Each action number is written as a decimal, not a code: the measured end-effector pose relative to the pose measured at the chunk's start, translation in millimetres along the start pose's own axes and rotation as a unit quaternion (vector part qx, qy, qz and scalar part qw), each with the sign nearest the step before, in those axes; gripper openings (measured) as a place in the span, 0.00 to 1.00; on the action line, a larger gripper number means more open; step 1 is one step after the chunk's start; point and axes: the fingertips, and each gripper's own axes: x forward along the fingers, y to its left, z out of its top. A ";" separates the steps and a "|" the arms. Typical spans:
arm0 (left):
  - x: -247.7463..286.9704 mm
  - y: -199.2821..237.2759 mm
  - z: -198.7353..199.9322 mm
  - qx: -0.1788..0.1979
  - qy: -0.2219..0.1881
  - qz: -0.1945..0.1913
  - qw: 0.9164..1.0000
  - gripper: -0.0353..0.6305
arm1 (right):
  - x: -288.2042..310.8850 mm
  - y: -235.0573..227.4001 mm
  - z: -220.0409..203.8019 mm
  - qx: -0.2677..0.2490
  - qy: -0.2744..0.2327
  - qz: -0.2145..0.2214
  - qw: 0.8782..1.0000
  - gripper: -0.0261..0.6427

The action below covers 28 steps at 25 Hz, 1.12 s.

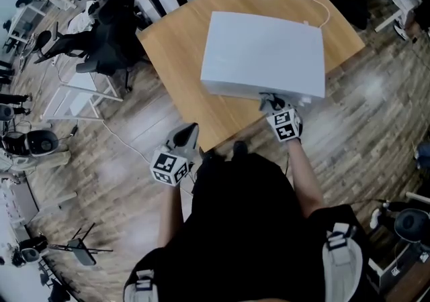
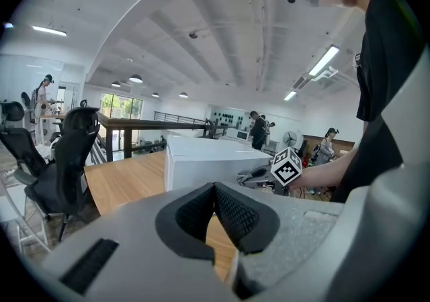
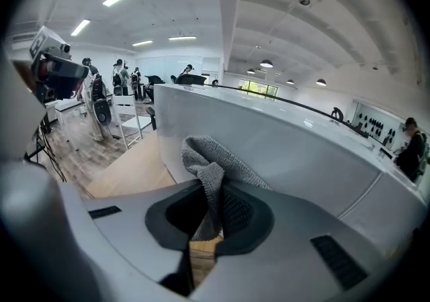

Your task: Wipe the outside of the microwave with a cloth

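Right tongs (image 3: 212, 212) pinch cloth (image 3: 203, 160) against microwave (image 3: 295, 153).

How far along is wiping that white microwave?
Done: the grey cloth is gripped in the right gripper. In hand: it sits against the microwave's near face. To do: no wiped patch shows, so likely most of it. The left gripper hangs shut, empty.

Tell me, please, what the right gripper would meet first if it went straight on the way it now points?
Most likely the near wall of the white box-shaped microwave, close ahead. The grey knitted cloth clamped in the right gripper would touch it first, though the gap is hard to judge.
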 end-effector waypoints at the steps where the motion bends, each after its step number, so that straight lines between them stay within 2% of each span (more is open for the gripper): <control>1: -1.1 -0.1 0.2 -0.001 -0.001 0.002 1.000 0.06 | 0.7 2.1 2.2 -0.002 -0.001 0.004 1.000 0.08; 13: -28.1 10.7 -5.7 -0.008 -0.007 0.036 0.999 0.06 | 16.5 34.0 27.4 -0.018 -0.017 0.036 0.999 0.08; 18: -41.6 19.4 -9.3 -0.018 -0.014 0.058 0.998 0.06 | 24.9 49.2 40.0 -0.018 -0.026 0.056 0.998 0.08; 28: -50.5 23.2 -15.3 -0.026 -0.017 0.078 0.996 0.06 | 42.1 71.0 53.9 -0.014 -0.039 0.079 0.996 0.08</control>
